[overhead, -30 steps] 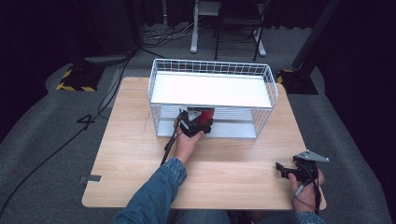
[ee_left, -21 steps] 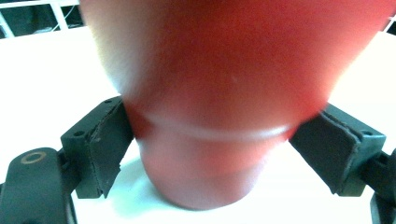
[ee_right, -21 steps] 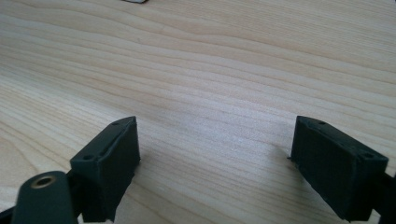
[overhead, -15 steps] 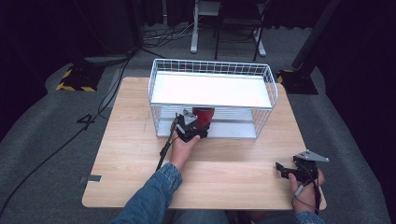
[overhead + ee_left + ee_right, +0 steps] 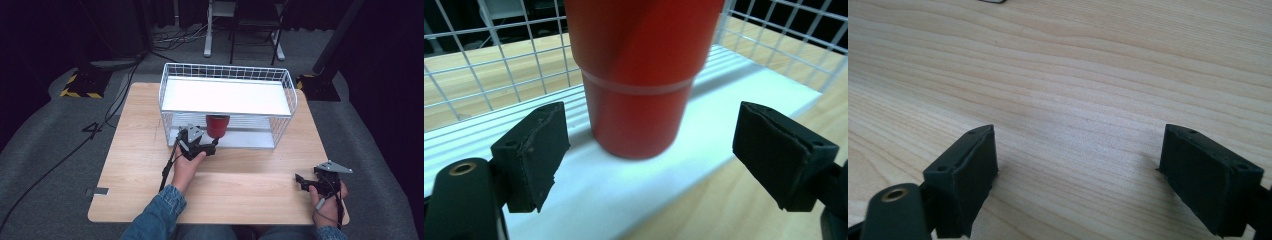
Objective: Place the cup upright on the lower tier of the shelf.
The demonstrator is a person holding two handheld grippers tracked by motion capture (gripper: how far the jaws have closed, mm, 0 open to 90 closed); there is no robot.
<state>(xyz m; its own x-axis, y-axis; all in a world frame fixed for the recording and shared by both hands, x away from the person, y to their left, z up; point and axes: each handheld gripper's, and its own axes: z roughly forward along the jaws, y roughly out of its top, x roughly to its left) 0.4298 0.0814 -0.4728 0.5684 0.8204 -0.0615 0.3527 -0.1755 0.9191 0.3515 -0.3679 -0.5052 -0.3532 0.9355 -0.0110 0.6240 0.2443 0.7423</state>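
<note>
A red cup (image 5: pixel 218 126) stands upright on the white lower shelf (image 5: pixel 250 140) of a white wire rack (image 5: pixel 227 72). My left gripper (image 5: pixel 211 146) sits at the rack's open front, just short of the cup. In the left gripper view the cup (image 5: pixel 639 85) rises close ahead, and the left gripper (image 5: pixel 654 150) is open with its jaws wide apart, one on each side and clear of the cup's base. My right gripper (image 5: pixel 301 181) rests near the table's front right corner. In the right gripper view the right gripper (image 5: pixel 1078 170) is open over bare wood.
The rack's white upper shelf (image 5: pixel 225 95) overhangs the cup, and wire walls close the back and sides. The wooden table (image 5: pixel 140 165) has free room left of and in front of the rack. Cables (image 5: pixel 115 100) trail on the floor at left.
My left gripper has drawn back a little from the cup toward the person, and the cup now stands free on the lower shelf. The right gripper has not moved.
</note>
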